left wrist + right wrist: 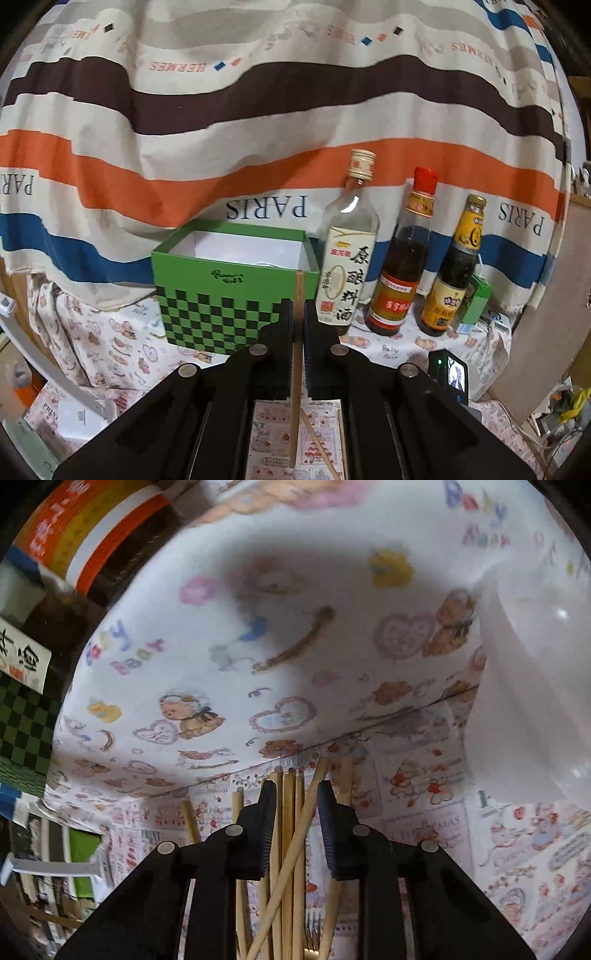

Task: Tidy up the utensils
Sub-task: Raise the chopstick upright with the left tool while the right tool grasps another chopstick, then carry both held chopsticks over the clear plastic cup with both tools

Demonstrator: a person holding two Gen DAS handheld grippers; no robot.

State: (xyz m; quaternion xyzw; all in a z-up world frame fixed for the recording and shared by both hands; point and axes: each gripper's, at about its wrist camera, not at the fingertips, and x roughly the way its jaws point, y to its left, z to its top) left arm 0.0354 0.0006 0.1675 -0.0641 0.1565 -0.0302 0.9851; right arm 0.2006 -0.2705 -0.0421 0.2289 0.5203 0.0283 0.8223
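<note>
Left gripper (298, 314) is clamped on a single chopstick (296, 369), pale bamboo, slim and straight, standing upright between the jaws with its squared tip poking up in front of the green checkered box (236, 291) at twelve o'clock. The box is open-topped with a white inside. Out at two o'clock stand three sauce bottles (397, 258) in a row against the striped cloth (258, 110).

Over on the right, the right gripper (297, 794) sits with jaws parted, gripping nothing, straddling a loose pile of chopsticks (288, 849) on the printed tablecloth (258, 664). Same light bamboo; most lie parallel, one crosses diagonally over the rest. A white bowl (532, 701) shows at three o'clock.
</note>
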